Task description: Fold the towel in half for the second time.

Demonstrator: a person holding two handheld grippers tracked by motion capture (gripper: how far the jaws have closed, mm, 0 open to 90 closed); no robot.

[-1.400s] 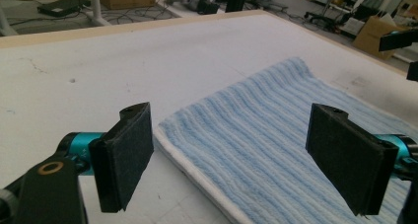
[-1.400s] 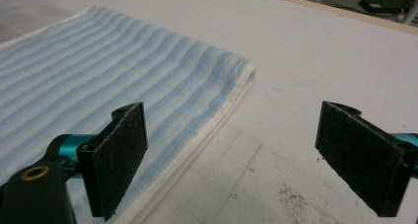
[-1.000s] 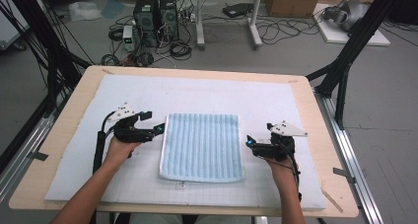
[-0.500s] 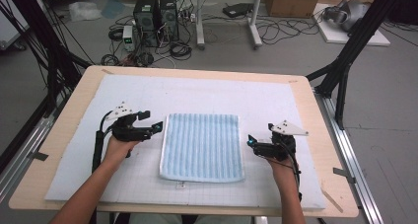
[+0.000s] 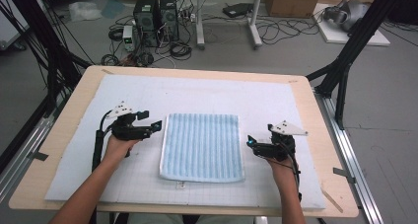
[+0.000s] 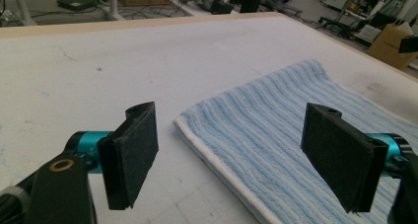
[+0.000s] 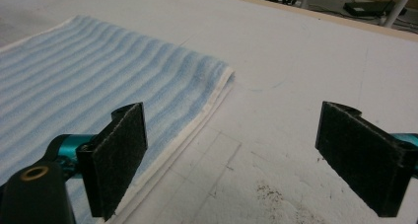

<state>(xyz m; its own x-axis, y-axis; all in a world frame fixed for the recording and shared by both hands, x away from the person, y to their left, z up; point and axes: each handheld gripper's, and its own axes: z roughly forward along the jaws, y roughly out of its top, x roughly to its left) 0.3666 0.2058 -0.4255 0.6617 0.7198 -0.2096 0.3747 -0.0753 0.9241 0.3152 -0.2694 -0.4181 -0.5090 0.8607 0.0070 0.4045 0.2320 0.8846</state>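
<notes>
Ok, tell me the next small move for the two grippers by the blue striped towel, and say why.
Probably lower both so their jaws straddle the towel's side edges, then close. The folded blue striped terry towel lies flat on the white mat; the left gripper and right gripper sit open just beside its left and right edges, holding nothing.

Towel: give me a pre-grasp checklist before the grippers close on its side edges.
1. Blue striped towel lies flat on the white mat: ok.
2. Left gripper jaws wide open, straddling the towel's edge: ok.
3. Right gripper jaws wide open, edge between them: ok.
4. Nothing held in either gripper: ok.
5. Both grippers level with each other: not ok, the left sits farther up the table.
6. All folded layers within the jaws: cannot tell.
</notes>
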